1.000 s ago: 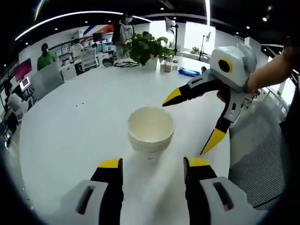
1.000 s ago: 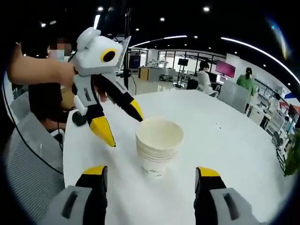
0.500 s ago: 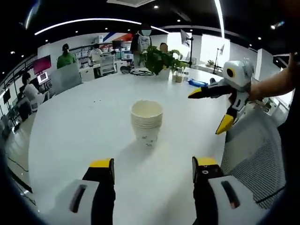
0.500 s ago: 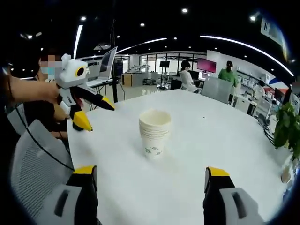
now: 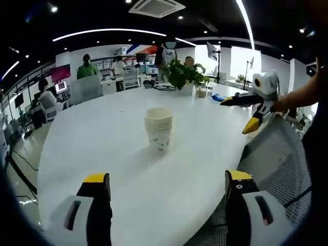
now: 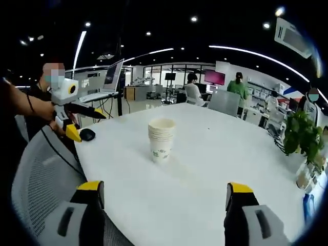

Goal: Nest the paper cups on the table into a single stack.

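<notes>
In the left gripper view, the left gripper [image 5: 166, 187] sits low with its jaws spread wide and nothing in them. The stack of paper cups [image 5: 158, 129] stands upright mid-way across the white table [image 5: 92, 133], well apart from both claws. Over at the right edge, the right gripper [image 5: 248, 110] hangs above the mesh chair [image 5: 271, 159], jaws apart and empty too. A potted plant [image 5: 185, 76] is at the far side.

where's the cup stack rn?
The cup stack stands upright mid-table on the white table, ahead of both open grippers, touching neither; the potted plant sits beyond it.
</notes>
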A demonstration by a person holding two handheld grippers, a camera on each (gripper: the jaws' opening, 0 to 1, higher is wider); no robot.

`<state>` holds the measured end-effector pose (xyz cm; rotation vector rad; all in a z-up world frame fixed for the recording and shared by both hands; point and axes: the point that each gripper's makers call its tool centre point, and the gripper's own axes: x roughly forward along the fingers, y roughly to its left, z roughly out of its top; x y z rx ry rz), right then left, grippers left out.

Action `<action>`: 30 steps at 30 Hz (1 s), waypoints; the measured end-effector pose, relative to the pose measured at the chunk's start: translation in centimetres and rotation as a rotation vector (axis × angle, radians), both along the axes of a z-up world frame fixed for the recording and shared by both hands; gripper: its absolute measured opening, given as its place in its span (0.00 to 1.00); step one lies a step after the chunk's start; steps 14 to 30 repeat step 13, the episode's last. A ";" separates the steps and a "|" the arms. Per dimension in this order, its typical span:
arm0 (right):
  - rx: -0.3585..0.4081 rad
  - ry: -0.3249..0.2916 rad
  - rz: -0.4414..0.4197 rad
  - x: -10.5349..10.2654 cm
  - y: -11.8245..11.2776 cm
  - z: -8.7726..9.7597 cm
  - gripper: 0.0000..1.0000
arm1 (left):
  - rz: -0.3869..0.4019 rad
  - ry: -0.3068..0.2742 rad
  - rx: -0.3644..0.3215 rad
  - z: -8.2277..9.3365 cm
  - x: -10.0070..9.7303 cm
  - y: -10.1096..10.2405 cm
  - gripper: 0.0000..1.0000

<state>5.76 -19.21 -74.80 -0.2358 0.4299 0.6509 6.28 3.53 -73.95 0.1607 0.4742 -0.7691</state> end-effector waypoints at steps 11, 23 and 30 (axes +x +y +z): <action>0.027 -0.015 -0.046 -1.0 -1.3 -0.3 1.00 | 0.010 -0.027 0.022 -1.8 -0.4 1.0 0.99; 0.023 -0.013 -0.052 -1.0 -1.3 -0.3 1.00 | 0.019 -0.022 0.013 -1.8 -0.5 0.8 0.99; 0.023 -0.013 -0.052 -1.0 -1.3 -0.3 1.00 | 0.019 -0.022 0.013 -1.8 -0.5 0.8 0.99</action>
